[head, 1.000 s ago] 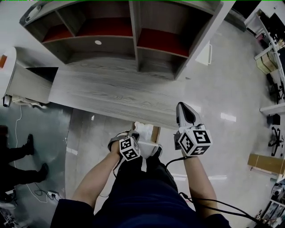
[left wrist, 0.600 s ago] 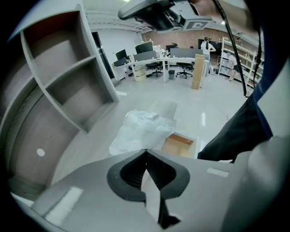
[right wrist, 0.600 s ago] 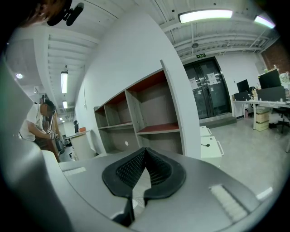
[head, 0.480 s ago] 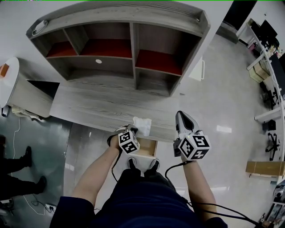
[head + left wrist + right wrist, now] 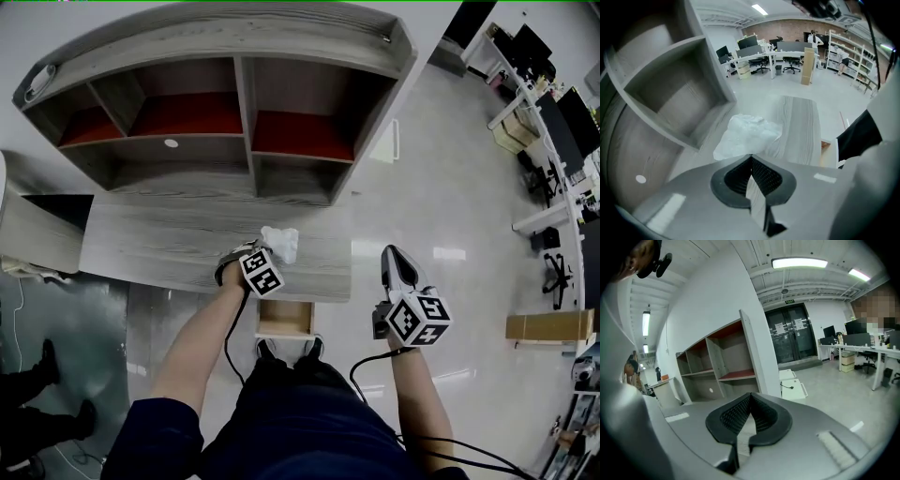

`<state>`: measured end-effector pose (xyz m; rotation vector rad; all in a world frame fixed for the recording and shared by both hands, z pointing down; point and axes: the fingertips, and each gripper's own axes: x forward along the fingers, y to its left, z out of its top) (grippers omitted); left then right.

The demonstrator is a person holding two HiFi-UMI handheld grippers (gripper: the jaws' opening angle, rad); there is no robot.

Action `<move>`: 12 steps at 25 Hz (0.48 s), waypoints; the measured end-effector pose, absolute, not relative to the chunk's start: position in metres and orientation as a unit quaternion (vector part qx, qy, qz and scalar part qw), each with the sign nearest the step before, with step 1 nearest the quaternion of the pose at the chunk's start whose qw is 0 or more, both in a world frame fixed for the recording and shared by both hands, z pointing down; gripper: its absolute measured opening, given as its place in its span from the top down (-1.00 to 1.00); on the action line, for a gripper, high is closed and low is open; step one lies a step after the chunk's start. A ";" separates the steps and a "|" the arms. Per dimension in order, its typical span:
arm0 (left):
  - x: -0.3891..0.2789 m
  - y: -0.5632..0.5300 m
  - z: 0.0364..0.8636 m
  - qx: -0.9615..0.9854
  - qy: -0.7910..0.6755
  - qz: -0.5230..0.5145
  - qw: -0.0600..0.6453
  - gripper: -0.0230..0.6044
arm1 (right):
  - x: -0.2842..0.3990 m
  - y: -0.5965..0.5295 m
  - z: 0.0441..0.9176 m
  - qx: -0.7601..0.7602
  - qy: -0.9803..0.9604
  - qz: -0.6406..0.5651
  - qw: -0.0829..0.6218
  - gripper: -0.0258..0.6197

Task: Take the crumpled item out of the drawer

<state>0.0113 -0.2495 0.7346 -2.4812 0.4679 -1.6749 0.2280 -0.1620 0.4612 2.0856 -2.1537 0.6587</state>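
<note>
The crumpled white item (image 5: 280, 242) is over the grey wooden desk top (image 5: 159, 251), near its front edge. My left gripper (image 5: 262, 248) is shut on its near edge. In the left gripper view the item (image 5: 748, 136) bulges just past the closed tips of the left gripper (image 5: 751, 157), with the desk top (image 5: 799, 126) beneath it. The open wooden drawer (image 5: 285, 319) sticks out below the desk edge, in front of my feet; I see nothing inside it. My right gripper (image 5: 393, 253) hangs to the right of the desk over the floor, and the right gripper (image 5: 751, 395) is shut and empty.
A grey shelf unit with red-lined compartments (image 5: 225, 122) stands on the back of the desk. A white cabinet (image 5: 384, 141) is to its right. Office desks and chairs (image 5: 548, 122) line the far right, with a cardboard piece (image 5: 548, 326) on the floor. Another person's legs (image 5: 37, 375) are at left.
My left gripper has lifted the crumpled item from the drawer up over the desk top. The right gripper has drawn back to the right, away from the desk edge.
</note>
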 end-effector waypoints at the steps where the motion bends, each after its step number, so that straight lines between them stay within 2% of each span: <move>1: 0.013 -0.255 0.738 -0.815 0.152 -0.556 0.057 0.92 | 0.232 -0.159 0.462 0.684 -0.696 0.215 0.038 0.90; 12: 0.033 -0.272 0.758 -0.816 0.154 -0.551 0.080 0.86 | 0.255 -0.133 0.468 0.726 -0.655 0.206 0.046 0.90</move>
